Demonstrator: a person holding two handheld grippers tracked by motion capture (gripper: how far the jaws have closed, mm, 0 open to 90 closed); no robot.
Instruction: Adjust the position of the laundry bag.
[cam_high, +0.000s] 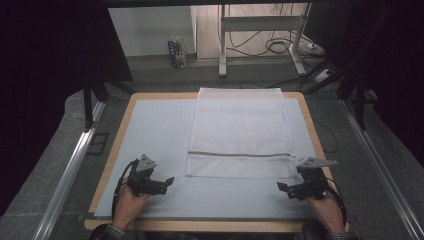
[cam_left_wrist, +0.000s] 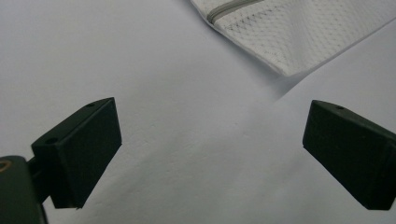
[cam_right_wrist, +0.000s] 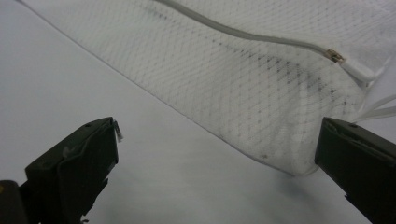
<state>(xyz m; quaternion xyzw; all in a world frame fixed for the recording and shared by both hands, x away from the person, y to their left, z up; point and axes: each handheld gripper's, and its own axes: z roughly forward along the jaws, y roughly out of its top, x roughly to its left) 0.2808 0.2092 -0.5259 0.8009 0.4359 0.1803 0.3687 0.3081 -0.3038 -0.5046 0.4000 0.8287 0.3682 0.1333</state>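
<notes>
White mesh bag (cam_high: 240, 130) lies flat between both open tools.

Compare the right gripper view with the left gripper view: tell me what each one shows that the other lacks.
The right gripper view alone shows the zipper pull at the end of the zipper, with white cords beside the bag's corner. The left gripper view alone shows a broad stretch of bare mat, with the bag off in its upper corner. Both show the white mesh bag with its grey zipper line, and a pair of open black jaws holding nothing.
</notes>
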